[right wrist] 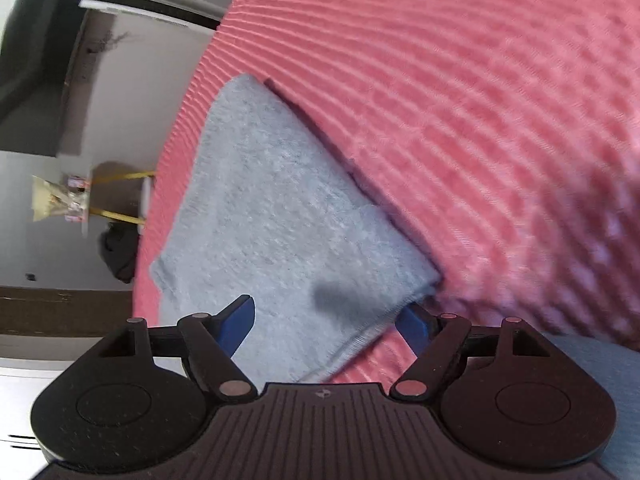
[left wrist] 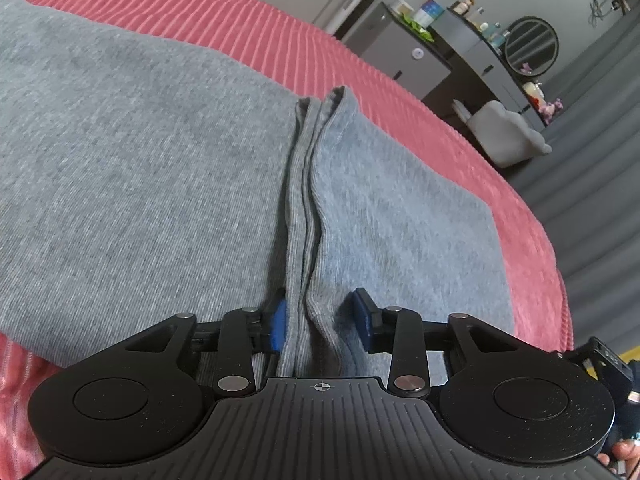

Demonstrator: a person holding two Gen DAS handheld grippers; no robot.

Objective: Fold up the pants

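Note:
Grey pants [left wrist: 140,168] lie on a pink ribbed bedspread [left wrist: 280,36]. In the left wrist view a ribbed hem edge [left wrist: 306,216] of stacked layers runs up the middle, with a second grey layer [left wrist: 400,216] to its right. My left gripper [left wrist: 322,318] straddles that edge with its blue pads [left wrist: 280,324] apart, open around the cloth. In the right wrist view a folded part of the pants [right wrist: 280,216] lies on the bedspread [right wrist: 460,120]. My right gripper [right wrist: 334,324] is open, its blue pads on either side of the cloth's near corner, the right pad partly under the cloth.
A dark dresser [left wrist: 472,60] with bottles and a round mirror [left wrist: 531,46] stands beyond the bed's edge, and a grey chair [left wrist: 508,136]. A small table with yellow legs [right wrist: 116,200] stands left of the bed. A hand [left wrist: 624,454] holds the left gripper.

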